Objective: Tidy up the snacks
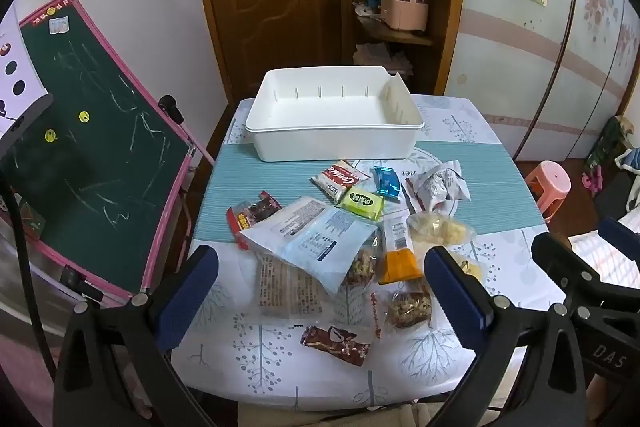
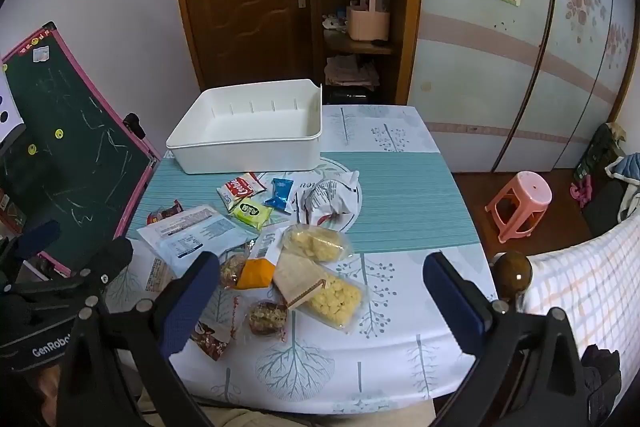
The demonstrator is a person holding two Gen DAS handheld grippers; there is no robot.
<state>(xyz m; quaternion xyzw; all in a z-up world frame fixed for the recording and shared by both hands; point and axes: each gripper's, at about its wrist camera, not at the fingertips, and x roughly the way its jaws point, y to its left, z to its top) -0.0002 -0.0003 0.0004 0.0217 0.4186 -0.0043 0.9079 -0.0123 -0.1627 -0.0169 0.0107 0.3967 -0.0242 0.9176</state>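
Observation:
An empty white bin point(image 1: 334, 115) point(image 2: 248, 131) stands at the far side of the table. Several snack packs lie in a loose pile in front of it: a large pale blue bag point(image 1: 312, 239) point(image 2: 192, 235), a red and white cookie pack point(image 1: 339, 181) point(image 2: 240, 189), a lime green pack point(image 1: 361, 203) point(image 2: 252, 213), a small blue pack point(image 1: 386, 181) point(image 2: 280, 193), an orange pack point(image 1: 400, 255) point(image 2: 254, 273) and clear bags of yellow puffs point(image 2: 336, 297). My left gripper point(image 1: 320, 291) and right gripper point(image 2: 320, 299) both hover open and empty above the near part of the pile.
The table point(image 1: 460, 355) has a tree-patterned cloth and a teal mat point(image 2: 400, 199). A pink-framed chalkboard point(image 1: 92, 147) leans at the left. A pink stool point(image 2: 520, 205) stands on the floor at the right. A checked cloth point(image 2: 580, 279) and a wooden knob point(image 2: 514, 273) are near right.

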